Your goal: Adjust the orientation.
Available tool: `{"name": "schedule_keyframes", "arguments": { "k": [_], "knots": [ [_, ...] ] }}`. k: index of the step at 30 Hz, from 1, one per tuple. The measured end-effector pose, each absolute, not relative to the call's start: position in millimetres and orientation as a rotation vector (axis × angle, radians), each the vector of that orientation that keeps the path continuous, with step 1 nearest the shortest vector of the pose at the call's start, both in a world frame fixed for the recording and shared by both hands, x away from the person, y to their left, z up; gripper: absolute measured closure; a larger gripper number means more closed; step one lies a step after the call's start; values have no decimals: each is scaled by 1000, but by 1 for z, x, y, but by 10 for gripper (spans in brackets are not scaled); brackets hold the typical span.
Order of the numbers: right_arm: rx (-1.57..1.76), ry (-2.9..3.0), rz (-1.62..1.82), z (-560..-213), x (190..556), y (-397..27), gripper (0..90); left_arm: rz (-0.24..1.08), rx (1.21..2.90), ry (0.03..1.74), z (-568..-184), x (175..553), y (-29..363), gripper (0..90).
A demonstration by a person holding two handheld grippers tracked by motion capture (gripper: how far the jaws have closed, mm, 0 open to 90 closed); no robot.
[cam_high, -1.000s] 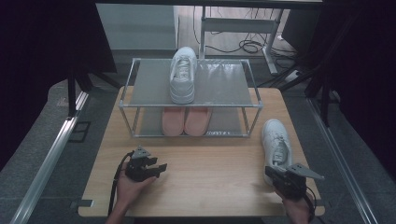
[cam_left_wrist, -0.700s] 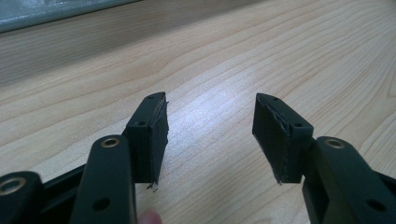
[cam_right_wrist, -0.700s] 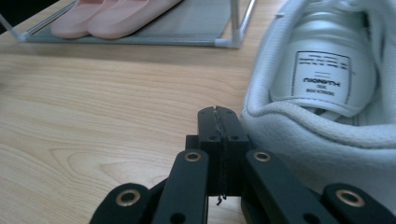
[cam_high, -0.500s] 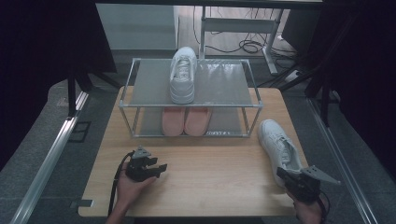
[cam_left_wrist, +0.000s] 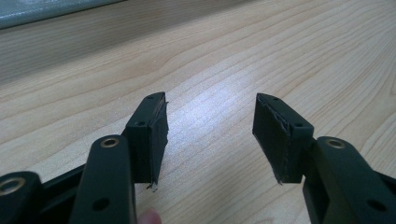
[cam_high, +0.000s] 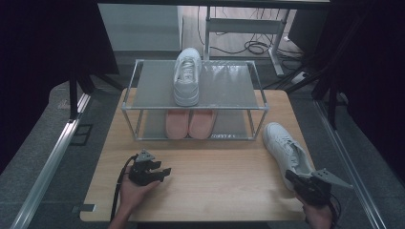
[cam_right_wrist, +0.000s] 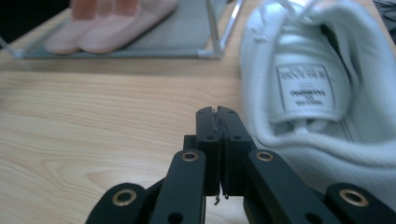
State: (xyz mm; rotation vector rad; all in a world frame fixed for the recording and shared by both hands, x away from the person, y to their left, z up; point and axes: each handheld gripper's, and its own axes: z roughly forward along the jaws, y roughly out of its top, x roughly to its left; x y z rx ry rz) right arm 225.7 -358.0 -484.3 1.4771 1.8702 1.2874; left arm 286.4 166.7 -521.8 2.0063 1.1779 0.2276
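Sneaker (cam_high: pixel 285 149) on table (cam_high: pixel 215 191), right of rack (cam_high: pixel 196 86).

Left gripper (cam_high: pixel 165 171) low at near left, jaws wide apart; right gripper (cam_high: pixel 289 176) near right, jaws together, nothing between.

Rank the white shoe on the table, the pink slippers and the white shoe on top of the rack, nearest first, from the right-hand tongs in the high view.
From the right tongs:
1. White shoe on the table, just beside them, right side.
2. Pink slippers, lower shelf, centre.
3. White shoe on the rack, top shelf, farthest back.

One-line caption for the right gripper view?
Shut hand-held gripper beside the white sneaker's heel; pink slippers on the rack beyond.
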Motion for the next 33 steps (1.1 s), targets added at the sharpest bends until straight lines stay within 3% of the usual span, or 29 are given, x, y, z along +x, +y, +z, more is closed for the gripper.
{"name": "schedule_keyframes", "arguments": {
  "k": [9,17,33],
  "knots": [
    [1396,1845,1384,-454,237,-366,814,225,1996,1175,-520,286,166,456],
    [1347,1869,1390,-435,258,-375,704,227,2003,1173,-520,287,165,456],
    [1383,1859,1375,-433,294,-407,645,228,1997,1168,-519,286,165,457]
  ]
}}
